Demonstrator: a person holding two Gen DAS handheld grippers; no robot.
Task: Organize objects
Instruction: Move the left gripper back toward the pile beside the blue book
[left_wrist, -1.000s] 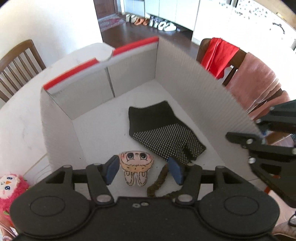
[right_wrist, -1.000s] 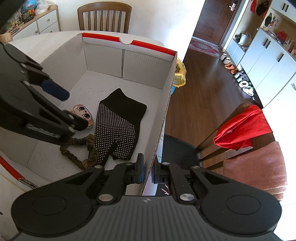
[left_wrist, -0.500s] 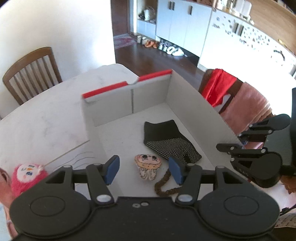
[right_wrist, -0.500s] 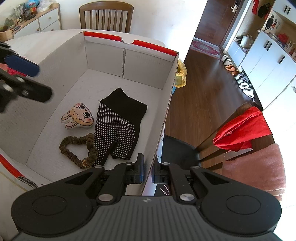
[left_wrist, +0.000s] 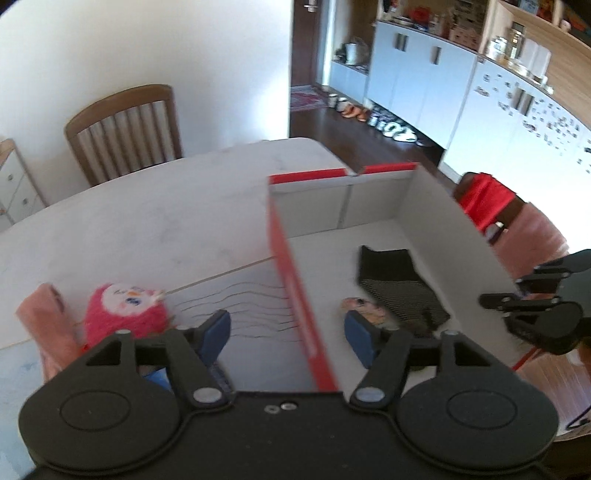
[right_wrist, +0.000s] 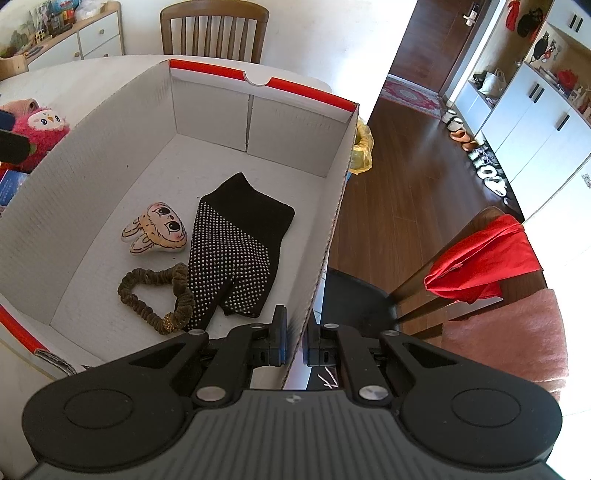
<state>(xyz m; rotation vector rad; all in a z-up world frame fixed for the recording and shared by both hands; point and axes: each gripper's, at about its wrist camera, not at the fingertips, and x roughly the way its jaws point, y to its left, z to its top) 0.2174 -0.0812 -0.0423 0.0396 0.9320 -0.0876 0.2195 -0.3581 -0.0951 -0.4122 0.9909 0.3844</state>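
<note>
A white cardboard box (right_wrist: 92, 177) with red rims holds a black dotted glove (right_wrist: 236, 251), a small bunny-face toy (right_wrist: 157, 234) and a brown scrunchie (right_wrist: 159, 295). My right gripper (right_wrist: 293, 341) is shut on the box's right wall at its near end. My left gripper (left_wrist: 288, 338) hangs open and empty above the box's left wall (left_wrist: 295, 291), one finger on each side of the red rim. In the left wrist view the glove (left_wrist: 395, 284) lies inside and the bunny toy (left_wrist: 364, 306) is partly hidden behind a fingertip. A pink plush owl (left_wrist: 125, 310) sits on the table left of the box.
A pink cloth (left_wrist: 48, 325) and a blue item (left_wrist: 159, 376) lie near the plush on the white table (left_wrist: 147, 229). A wooden chair (left_wrist: 122, 129) stands at the far side. Another chair with red cloth (right_wrist: 480, 266) stands right of the box, beyond the table's edge.
My left gripper has risen and drawn back to the left, out of the box to above its left wall. The bunny toy stays on the box floor. The right gripper has held still.
</note>
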